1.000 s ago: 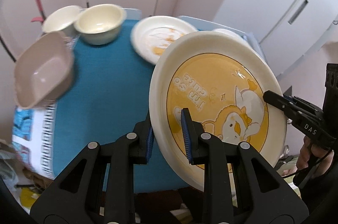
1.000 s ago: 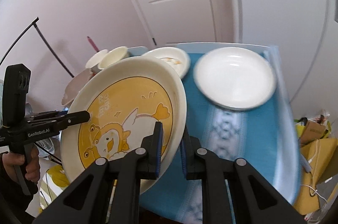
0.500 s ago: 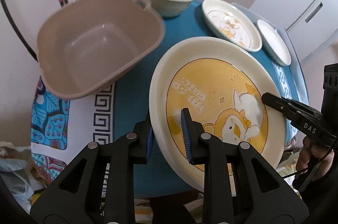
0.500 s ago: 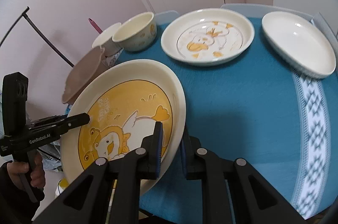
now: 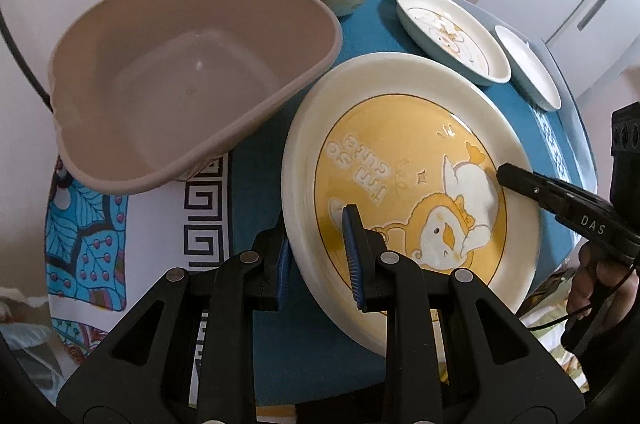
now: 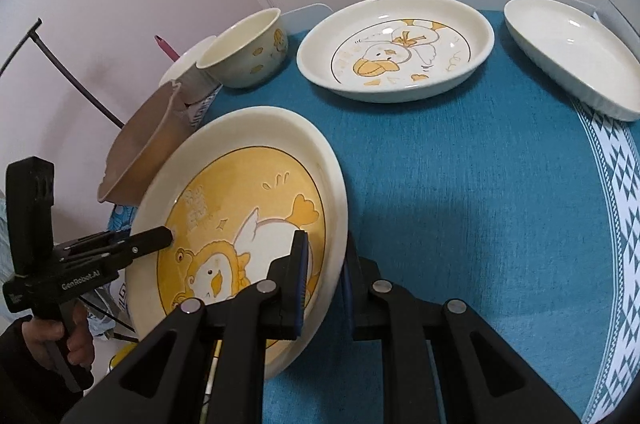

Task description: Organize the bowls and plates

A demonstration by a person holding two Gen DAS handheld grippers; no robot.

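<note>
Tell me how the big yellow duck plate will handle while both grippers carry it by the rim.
The yellow duck plate looks rigid, so it should not flex. Its glaze shines, so the rim may slip; the left gripper and right gripper each pinch only an edge. It is probably ceramic and breakable, so set it down gently on the blue tablecloth.

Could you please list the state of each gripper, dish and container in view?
Left gripper: shut on yellow plate's rim.
Right gripper: shut on opposite rim.
Yellow plate: held tilted.
Brown basin: empty.
Duck plate: flat on the table.
Plain white plate: empty.
Cream bowl: upright.
</note>
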